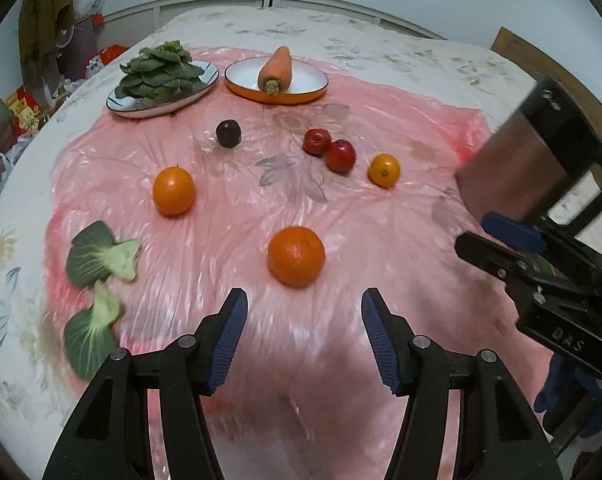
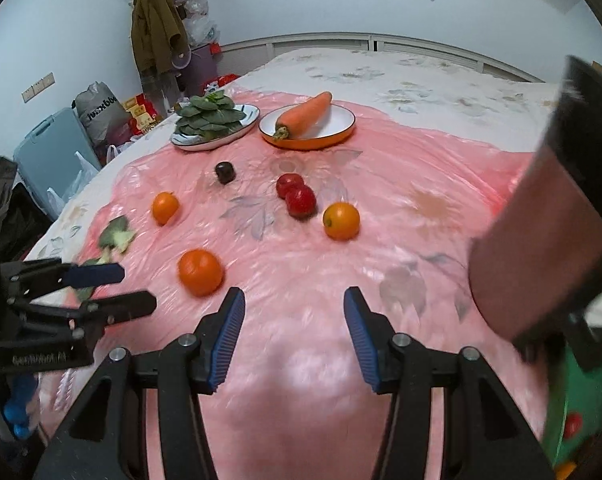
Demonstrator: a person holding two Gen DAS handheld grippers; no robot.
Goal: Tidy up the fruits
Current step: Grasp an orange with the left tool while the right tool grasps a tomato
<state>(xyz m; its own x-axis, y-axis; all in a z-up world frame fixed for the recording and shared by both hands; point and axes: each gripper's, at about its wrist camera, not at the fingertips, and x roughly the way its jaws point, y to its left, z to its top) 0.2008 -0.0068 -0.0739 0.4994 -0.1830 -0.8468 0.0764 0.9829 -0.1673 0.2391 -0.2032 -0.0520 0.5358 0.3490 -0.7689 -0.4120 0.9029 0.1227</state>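
1. far left, beside the bed point(image 2: 421, 76): a grey bag point(image 2: 97, 110) with dark lettering, mirrored or too blurred to read for sure.
2. left edge of the pink plastic sheet point(image 1: 261, 320): two loose pak choi pieces point(image 1: 101, 256), soft and limp, easy to bruise.
3. left orange point(image 1: 173, 191): round, firm, smooth skin that could roll; i judge a grip across its widest middle is best.
4. near orange point(image 1: 296, 256), the biggest, sits just ahead of the left tongs point(image 1: 304, 336), which stand spread with nothing between them; likely the heaviest fruit here, so squeeze at the equator.
5. dark plum point(image 1: 228, 133), farther back: small, softer skin, wants a gentle pinch.
6. far plates: leafy greens on the patterned plate point(image 1: 121, 106), a carrot point(image 1: 276, 68) on the orange-rimmed plate point(image 1: 293, 98).
7. two red fruits point(image 1: 329, 149) touch each other; glossy and slippery, and taking one may nudge the other.
8. small orange point(image 1: 385, 170) just right of them.
9. right tongs point(image 2: 294, 336) spread, empty; their body reads "das" in the left wrist view.
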